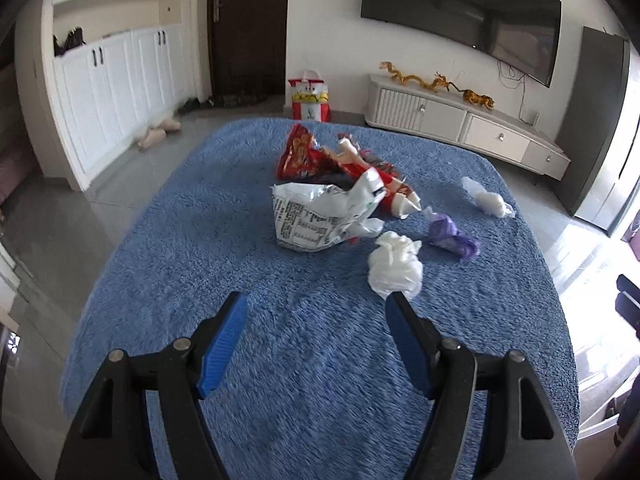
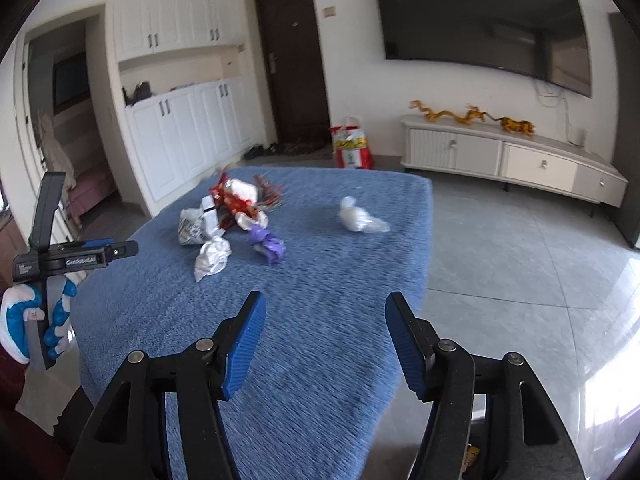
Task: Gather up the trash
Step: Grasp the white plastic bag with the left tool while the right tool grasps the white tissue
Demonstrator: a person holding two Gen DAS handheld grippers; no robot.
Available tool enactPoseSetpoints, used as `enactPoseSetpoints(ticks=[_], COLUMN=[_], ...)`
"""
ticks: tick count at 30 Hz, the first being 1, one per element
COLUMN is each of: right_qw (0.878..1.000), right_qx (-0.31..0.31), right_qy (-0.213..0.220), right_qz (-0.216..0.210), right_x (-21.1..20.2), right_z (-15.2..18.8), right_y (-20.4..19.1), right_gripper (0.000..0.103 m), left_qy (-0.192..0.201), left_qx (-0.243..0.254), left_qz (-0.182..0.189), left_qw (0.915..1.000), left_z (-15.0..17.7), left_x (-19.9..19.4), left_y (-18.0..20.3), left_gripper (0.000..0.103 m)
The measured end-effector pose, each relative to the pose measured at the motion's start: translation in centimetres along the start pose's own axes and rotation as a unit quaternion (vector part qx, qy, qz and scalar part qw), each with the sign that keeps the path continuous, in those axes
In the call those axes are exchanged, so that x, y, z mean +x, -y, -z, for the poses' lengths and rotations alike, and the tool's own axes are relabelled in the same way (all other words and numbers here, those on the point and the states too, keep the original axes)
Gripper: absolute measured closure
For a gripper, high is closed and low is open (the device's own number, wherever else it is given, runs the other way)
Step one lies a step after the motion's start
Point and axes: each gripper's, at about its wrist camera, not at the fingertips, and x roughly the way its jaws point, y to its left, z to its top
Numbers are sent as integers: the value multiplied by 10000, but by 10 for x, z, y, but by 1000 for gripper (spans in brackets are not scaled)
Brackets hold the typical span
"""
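Both claws spread, empty, over the near edge.
White wad [image 1: 395,266] lies just beyond the left claw [image 1: 316,312], nearer it than the right claw [image 2: 325,312].

— Where's your light coming from?
— Daylight is flooding in from your right, glaring on the floor [image 2: 560,280]. Edges are bending and darkening; the wrappers [image 1: 320,200] are blurring slightly.

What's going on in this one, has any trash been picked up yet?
Not yet. A person holds two tongs over a blue fuzzy cover; the left tongs and right tongs are both open and empty. Crumpled wrappers, a white wad, a purple wad and a clear bag lie untouched ahead.
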Motion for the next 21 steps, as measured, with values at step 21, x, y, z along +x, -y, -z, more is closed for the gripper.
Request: enactPoseSetpoints(ticks=[21], right_qw=[9852], right_qx=[-403], right_qy=[-1227], right_qz=[-1123], right_x=[184], right_z=[-44], right_y=[-94], right_gripper=[42], left_qy=[-589], left_qx=[-622], left_qz=[1728], left_qw=[9812], left_z=[-77], left_x=[145], left_y=[-69], left_gripper=[39])
